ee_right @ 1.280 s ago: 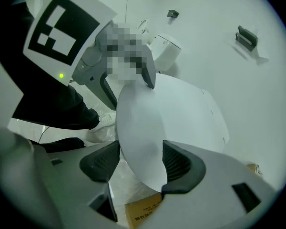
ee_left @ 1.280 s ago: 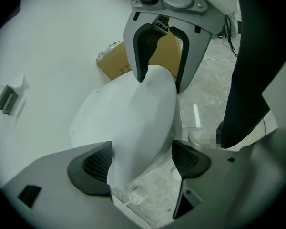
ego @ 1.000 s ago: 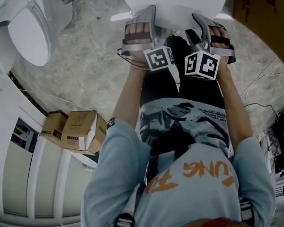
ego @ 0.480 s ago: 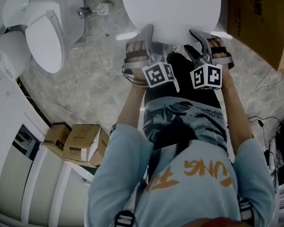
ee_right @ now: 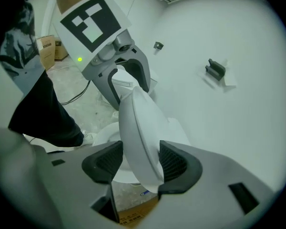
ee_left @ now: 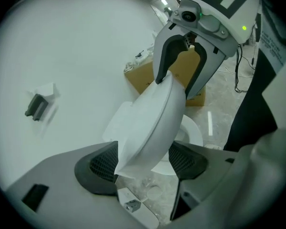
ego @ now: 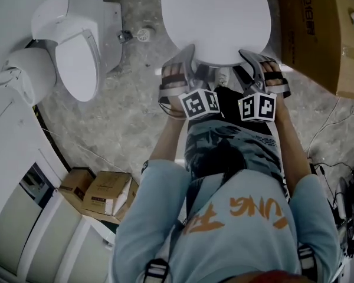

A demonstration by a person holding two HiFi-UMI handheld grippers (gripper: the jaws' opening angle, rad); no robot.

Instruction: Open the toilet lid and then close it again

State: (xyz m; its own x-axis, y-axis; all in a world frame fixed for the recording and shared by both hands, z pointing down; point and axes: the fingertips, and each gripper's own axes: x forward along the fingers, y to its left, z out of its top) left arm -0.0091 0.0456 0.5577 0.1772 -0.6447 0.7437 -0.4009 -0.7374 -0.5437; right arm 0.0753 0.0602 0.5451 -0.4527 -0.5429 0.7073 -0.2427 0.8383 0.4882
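Note:
The white toilet lid is tilted up off the seat, and both grippers straddle its front edge. My left gripper has the left part of the rim between its jaws. In the left gripper view the lid rests on one pad, with a gap to the other. My right gripper takes the right part. In the right gripper view both pads press on the lid. Both sets of jaws have just been closing with the lid between them.
A second white toilet stands on the marble floor at the left. A large cardboard box sits close to the lid's right. Two small cartons lie by a white cabinet at the lower left. Cables trail at the right.
Both grippers have risen with the lid's front edge, and the lid tilts up more. The head view has shifted, so more of the second toilet shows.

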